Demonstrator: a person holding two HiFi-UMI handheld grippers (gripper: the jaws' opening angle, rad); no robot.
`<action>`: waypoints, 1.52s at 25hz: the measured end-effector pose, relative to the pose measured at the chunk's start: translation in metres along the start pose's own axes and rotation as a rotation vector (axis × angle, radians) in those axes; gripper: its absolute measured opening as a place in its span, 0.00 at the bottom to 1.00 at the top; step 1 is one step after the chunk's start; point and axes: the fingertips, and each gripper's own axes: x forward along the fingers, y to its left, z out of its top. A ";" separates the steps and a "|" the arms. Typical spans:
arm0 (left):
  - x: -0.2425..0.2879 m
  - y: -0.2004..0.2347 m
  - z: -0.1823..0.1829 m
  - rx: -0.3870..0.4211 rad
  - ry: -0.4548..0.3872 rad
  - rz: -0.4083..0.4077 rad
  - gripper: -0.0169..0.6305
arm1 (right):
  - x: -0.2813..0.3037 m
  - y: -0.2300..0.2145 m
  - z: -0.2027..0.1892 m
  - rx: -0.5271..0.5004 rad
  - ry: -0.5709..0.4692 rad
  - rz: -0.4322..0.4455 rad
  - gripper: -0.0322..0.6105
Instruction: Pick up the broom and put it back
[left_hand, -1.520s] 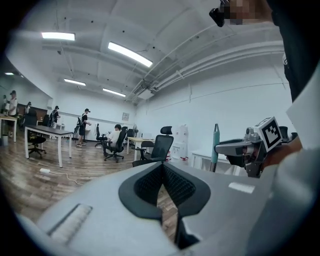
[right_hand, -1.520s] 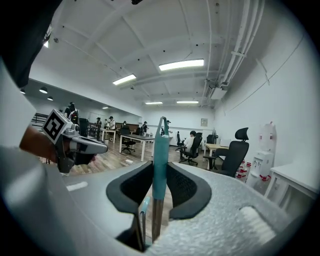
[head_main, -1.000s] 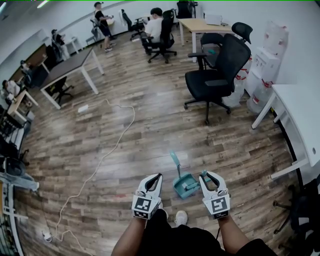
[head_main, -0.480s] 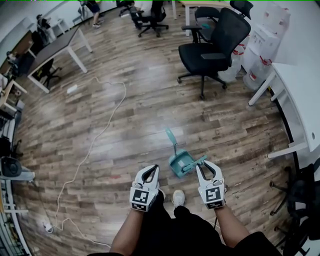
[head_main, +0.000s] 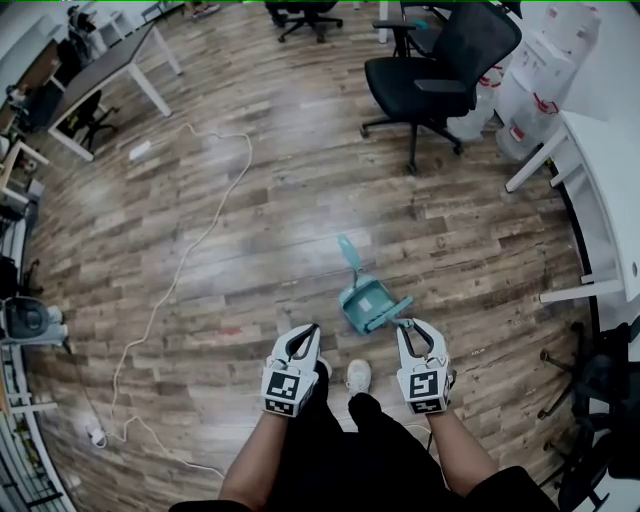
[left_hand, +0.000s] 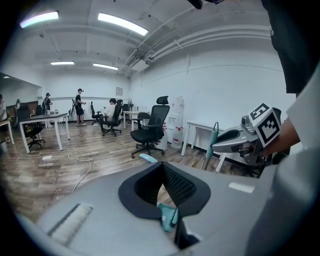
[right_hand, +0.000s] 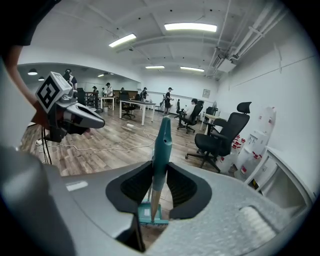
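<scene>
Wooden floor (head_main: 200, 250), black office chair (head_main: 440, 75) far off, teal dustpan (head_main: 360, 300) on the floor ahead of the person's feet, teal broom (right_hand: 161, 150) roughly upright close by the dustpan, handle pinched in right tongs (head_main: 405, 324), left tongs (head_main: 312, 330) pressed together, empty.

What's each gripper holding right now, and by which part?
The right gripper is shut on the broom, clamping its teal handle with the brush end hanging down. The left gripper is shut and holds nothing.

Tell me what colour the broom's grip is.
The broom's grip is teal; the right gripper view shows it best.
</scene>
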 end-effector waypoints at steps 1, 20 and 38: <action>0.002 -0.001 -0.001 0.000 0.004 -0.006 0.05 | 0.000 0.001 -0.004 -0.001 0.014 -0.001 0.20; 0.010 0.029 -0.004 0.022 0.023 0.021 0.05 | 0.022 0.017 -0.071 -0.001 0.207 0.014 0.20; 0.003 0.055 -0.027 -0.020 0.068 0.046 0.05 | 0.096 0.036 -0.034 -0.021 0.165 0.101 0.19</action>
